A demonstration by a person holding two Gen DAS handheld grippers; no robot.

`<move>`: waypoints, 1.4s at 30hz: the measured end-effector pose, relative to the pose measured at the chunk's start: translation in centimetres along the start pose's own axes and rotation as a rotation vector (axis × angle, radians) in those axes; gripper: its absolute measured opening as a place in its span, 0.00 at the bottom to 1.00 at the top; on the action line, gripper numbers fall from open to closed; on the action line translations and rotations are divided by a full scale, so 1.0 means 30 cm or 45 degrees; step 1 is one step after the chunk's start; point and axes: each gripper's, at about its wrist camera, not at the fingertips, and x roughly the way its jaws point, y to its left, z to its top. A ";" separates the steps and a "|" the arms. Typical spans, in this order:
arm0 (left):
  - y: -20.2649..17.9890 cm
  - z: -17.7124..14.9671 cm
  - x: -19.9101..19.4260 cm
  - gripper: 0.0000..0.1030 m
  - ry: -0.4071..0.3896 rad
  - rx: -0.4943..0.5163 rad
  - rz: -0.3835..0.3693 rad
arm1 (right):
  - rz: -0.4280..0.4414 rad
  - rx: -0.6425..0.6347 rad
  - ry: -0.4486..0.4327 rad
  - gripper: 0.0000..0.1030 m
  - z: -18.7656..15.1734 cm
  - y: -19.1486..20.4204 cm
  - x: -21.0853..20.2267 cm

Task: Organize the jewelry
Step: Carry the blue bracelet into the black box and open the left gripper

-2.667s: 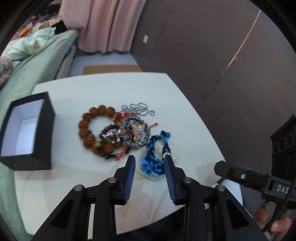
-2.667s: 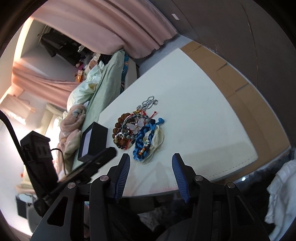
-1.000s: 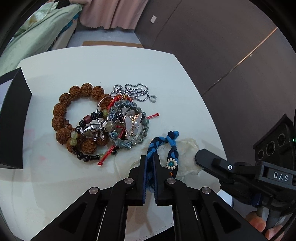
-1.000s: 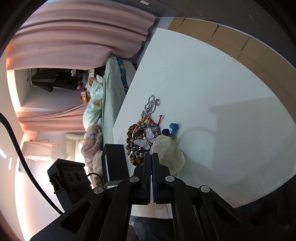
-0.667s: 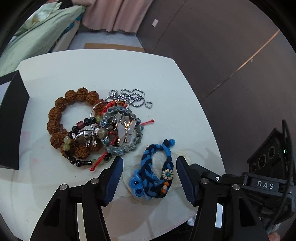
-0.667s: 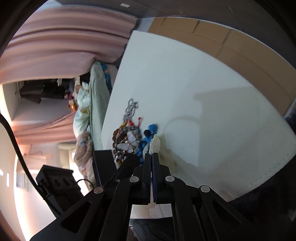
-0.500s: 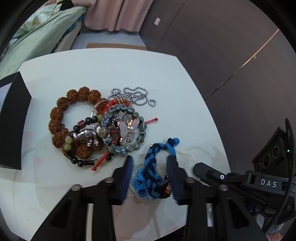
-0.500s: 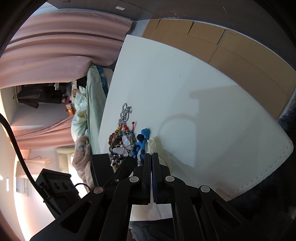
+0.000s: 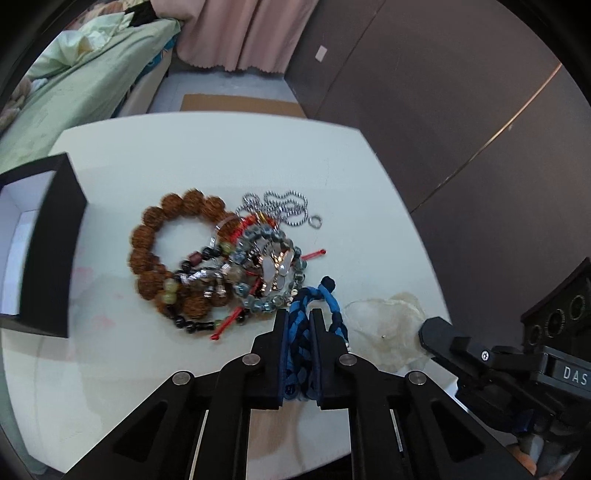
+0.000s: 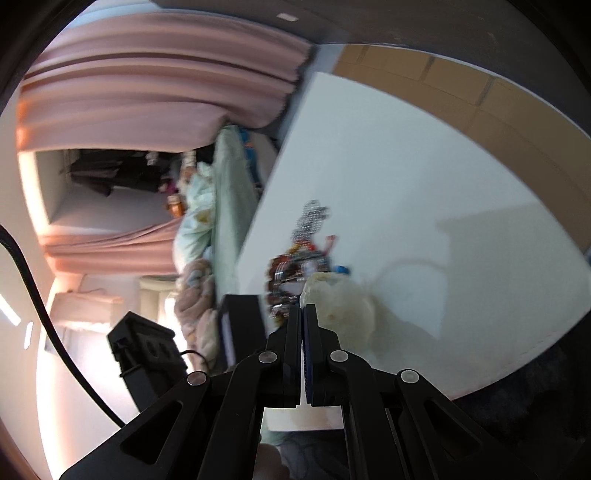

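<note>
My left gripper is shut on a blue braided bracelet at the near edge of a jewelry pile on the white table. The pile holds a brown bead bracelet, a grey bead bracelet with a butterfly charm and a silver ball chain. A translucent cream pouch lies right of the bracelet. My right gripper is shut, its tips at the edge of the pouch; whether it pinches the pouch is unclear. The blurred pile lies beyond it.
An open black box with a white inside stands at the table's left; it also shows in the right wrist view. A green-covered bed, pink curtains and a dark wall surround the table.
My left gripper opened, then closed on the blue braided bracelet. The right gripper stayed shut and swung closer to the pouch; its view is now blurred by motion.
</note>
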 end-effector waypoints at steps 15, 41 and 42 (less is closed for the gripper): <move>0.148 0.036 -0.359 0.11 -0.221 -0.082 -0.012 | 0.140 -0.293 -0.012 0.03 -0.083 0.273 0.017; 0.572 0.047 -0.746 0.11 -0.475 -0.307 0.258 | 0.377 -0.414 0.241 0.03 -0.223 0.664 0.474; 0.574 0.049 -0.741 0.11 -0.472 -0.307 0.264 | 0.375 -0.409 0.253 0.03 -0.224 0.656 0.491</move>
